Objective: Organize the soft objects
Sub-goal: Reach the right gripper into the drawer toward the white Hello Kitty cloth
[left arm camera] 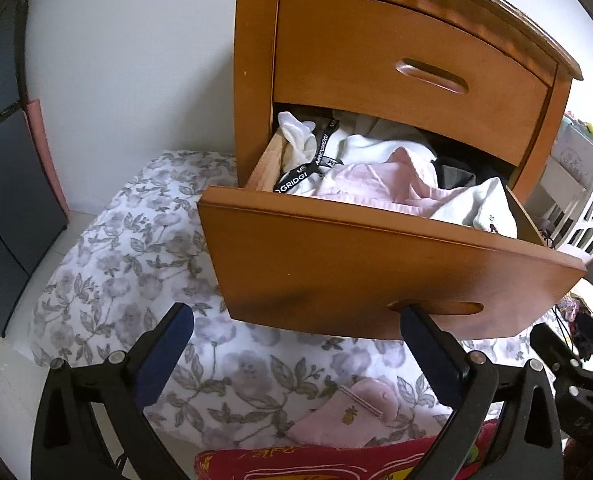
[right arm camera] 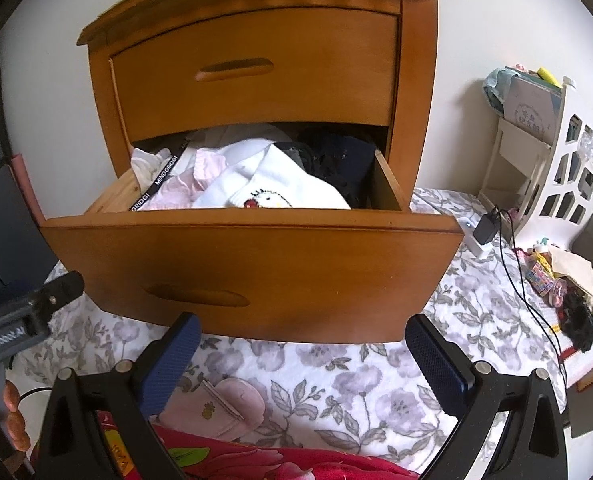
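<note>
1. Up front in the left wrist view, the left gripper point(left arm camera: 296, 336) stood spread wide with nothing between its blue-padded fingers point(left arm camera: 168, 354). Beyond it, the lower drawer point(left arm camera: 376, 272) of the orange-brown wooden nightstand point(left arm camera: 376, 52) hung pulled out, heaped with white and pale pink clothes point(left arm camera: 380, 188). A folded pale pink sock point(left arm camera: 348, 412) with a small gold motif lay on the grey-flowered white bedspread point(left arm camera: 128, 256), near a red patterned cloth point(left arm camera: 316, 460).
2. Seen from the right wrist view, the right gripper point(right arm camera: 300, 344) was likewise spread and empty, just before the drawer front point(right arm camera: 256, 268). The pink sock point(right arm camera: 216, 404) lay beside its left finger point(right arm camera: 168, 364). A white slatted rack point(right arm camera: 552, 168) stood on the bedspread point(right arm camera: 376, 396) to the right.
</note>
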Tool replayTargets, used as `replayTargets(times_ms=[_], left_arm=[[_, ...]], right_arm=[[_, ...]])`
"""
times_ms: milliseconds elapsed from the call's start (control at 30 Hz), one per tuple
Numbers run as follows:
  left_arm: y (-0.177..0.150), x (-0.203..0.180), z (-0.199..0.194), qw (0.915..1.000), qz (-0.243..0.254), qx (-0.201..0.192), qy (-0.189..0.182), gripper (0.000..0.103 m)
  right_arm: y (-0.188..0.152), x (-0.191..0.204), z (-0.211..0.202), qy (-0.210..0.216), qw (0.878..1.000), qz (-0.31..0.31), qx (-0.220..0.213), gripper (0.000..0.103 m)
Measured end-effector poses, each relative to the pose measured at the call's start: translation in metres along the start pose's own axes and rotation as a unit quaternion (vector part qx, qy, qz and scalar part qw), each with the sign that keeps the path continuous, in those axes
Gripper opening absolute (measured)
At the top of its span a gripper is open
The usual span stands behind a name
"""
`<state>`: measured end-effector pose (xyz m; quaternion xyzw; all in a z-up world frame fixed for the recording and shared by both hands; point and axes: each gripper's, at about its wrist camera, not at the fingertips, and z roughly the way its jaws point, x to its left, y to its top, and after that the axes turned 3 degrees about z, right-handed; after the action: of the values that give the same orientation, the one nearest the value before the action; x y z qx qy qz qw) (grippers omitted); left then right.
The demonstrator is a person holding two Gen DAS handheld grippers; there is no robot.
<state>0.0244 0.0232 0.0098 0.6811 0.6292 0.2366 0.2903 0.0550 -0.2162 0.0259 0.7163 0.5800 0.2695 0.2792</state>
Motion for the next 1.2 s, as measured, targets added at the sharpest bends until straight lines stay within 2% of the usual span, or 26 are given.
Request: replayTargets(times_ms=[167,367,533,700,800,867,933,1067,1200], left_arm=[[-0.001,0.000,-0.004,0.9996,0.000,-0.010,0.026,0.103],[-0.001,-0.005,-0.006,0.9997,0.012,-0.017,0.015,0.103],[-0.007,-0.018,0.000,0.9991,0.038,-0.003,0.020,0.103],[-0.009,-0.028,0.000,0.9976,0.061,-0.010,0.033,0.103],[-0.009,-0.028,0.000,0.9974,0.060,-0.011,0.037,0.103],[-0.008,-0.027,0.001,0.9976,0.057,-0.009,0.038,0.103],[-0.008,-0.026,0.003,0.9976,0.055,-0.004,0.041,0.103],[-0.009,-0.026,0.004,0.9977,0.054,-0.002,0.041,0.103],[-0.008,-0.025,0.008,0.9978,0.051,0.006,0.042,0.103]], right_arm=[[0.001,0.003,-0.007,-0.006,1.000,-0.008,-0.017,0.103],[0.008,0.006,-0.012,-0.011,0.999,-0.019,-0.025,0.103],[0.033,0.004,-0.026,0.004,0.998,-0.036,-0.045,0.103],[0.072,0.005,-0.035,0.027,0.997,-0.051,-0.053,0.103],[0.096,0.006,-0.024,0.053,0.997,-0.048,-0.025,0.103],[0.112,0.007,-0.009,0.068,0.997,-0.041,0.009,0.103],[0.127,0.010,0.017,0.076,0.994,-0.033,0.065,0.103],[0.132,0.013,0.059,0.085,0.986,-0.016,0.141,0.101],[0.130,0.017,0.090,0.075,0.980,-0.006,0.186,0.099]])
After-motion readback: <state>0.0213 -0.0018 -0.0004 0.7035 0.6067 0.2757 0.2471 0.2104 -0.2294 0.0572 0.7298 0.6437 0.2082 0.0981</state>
